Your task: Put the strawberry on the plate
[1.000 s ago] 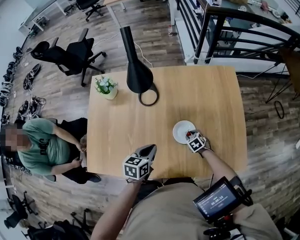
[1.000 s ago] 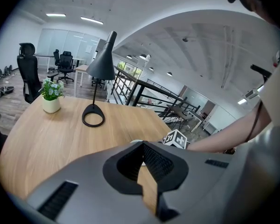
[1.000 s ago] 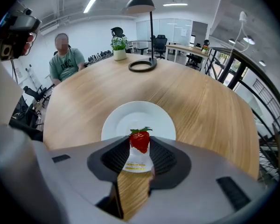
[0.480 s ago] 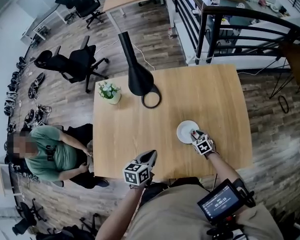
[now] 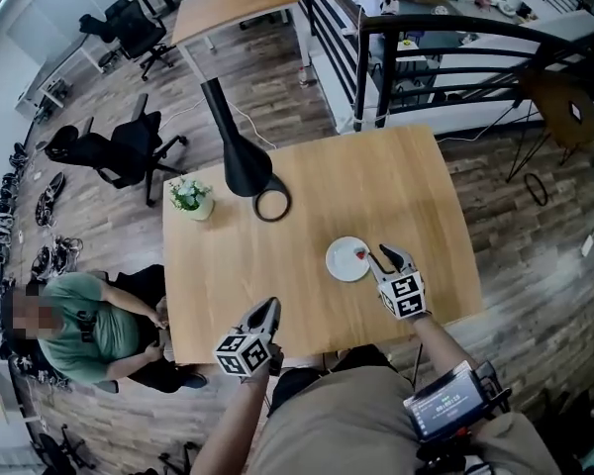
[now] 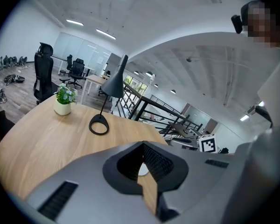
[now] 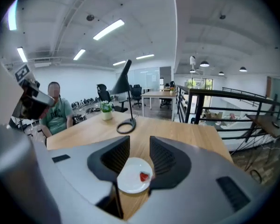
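A small red strawberry [image 5: 361, 253] lies on the right part of the white plate [image 5: 343, 263] on the wooden table [image 5: 277, 255]. My right gripper [image 5: 388, 257] hovers just right of the plate, above it, open and holding nothing. In the right gripper view the plate [image 7: 130, 178] and the strawberry [image 7: 144, 176] show below, between the parted fingers [image 7: 115, 157]. My left gripper [image 5: 267, 311] is shut and empty near the table's front edge. In the left gripper view its fingertips [image 6: 149, 158] meet, and a sliver of the plate [image 6: 143, 170] shows behind them.
A black desk lamp [image 5: 240, 156] with a ring base [image 5: 270, 206] stands at the table's far side, a small potted plant [image 5: 191, 198] at the far left corner. A person [image 5: 79, 325] sits at the table's left edge. Black railing [image 5: 396, 57] runs beyond.
My right gripper has lifted up and drawn back from the plate, and the strawberry stays on the plate. The left gripper has risen a little, still shut.
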Available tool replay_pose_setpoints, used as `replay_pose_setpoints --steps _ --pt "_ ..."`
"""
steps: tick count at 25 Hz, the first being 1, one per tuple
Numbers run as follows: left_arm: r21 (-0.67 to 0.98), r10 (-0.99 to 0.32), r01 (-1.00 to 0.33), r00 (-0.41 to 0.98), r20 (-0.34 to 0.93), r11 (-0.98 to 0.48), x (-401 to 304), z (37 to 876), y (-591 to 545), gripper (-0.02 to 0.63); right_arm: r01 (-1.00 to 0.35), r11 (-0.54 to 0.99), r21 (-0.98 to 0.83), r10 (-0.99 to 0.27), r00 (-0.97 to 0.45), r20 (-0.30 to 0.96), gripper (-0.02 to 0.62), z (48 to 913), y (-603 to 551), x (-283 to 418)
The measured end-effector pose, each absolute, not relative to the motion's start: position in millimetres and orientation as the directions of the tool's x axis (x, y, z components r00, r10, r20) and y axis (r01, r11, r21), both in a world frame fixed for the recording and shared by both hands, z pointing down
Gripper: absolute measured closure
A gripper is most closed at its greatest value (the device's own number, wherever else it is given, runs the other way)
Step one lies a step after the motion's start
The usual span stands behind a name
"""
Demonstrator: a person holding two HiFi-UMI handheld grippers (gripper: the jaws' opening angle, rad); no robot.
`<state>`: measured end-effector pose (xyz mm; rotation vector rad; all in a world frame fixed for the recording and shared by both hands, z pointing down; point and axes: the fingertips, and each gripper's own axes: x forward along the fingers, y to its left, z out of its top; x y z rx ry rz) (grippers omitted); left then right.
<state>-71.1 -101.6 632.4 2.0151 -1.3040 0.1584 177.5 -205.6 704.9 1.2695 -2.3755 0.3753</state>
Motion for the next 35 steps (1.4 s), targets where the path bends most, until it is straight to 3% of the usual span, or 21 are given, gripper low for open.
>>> replay_pose_setpoints --steps 8,16,23,28,35 --pt "0.450 -0.806 -0.855 0.447 0.388 -0.258 -102.5 604.6 -92.8 0.604 -0.770 0.631 0.092 -0.754 -0.581 0.307 0.462 568.2 -168.5 134.9" --pt "0.441 -0.845 -0.837 0.466 0.263 -0.324 -145.9 548.7 -54.3 0.604 -0.774 0.619 0.133 -0.782 -0.591 0.197 0.462 473.8 -96.0 89.2" --pt "0.471 -0.852 -0.820 0.470 0.228 -0.326 -196.1 542.5 1.0 0.604 -0.784 0.609 0.119 -0.785 -0.576 0.226 0.462 465.8 -27.5 49.2" --pt "0.508 -0.820 -0.795 0.509 0.261 -0.332 -207.3 565.0 44.0 0.604 -0.797 0.598 0.087 -0.774 -0.545 0.324 0.486 502.2 23.1 27.8" --pt "0.521 -0.804 -0.772 0.542 0.243 -0.364 -214.0 571.0 82.0 0.604 -0.811 0.580 0.076 -0.784 -0.530 0.323 0.486 515.9 69.4 8.1"
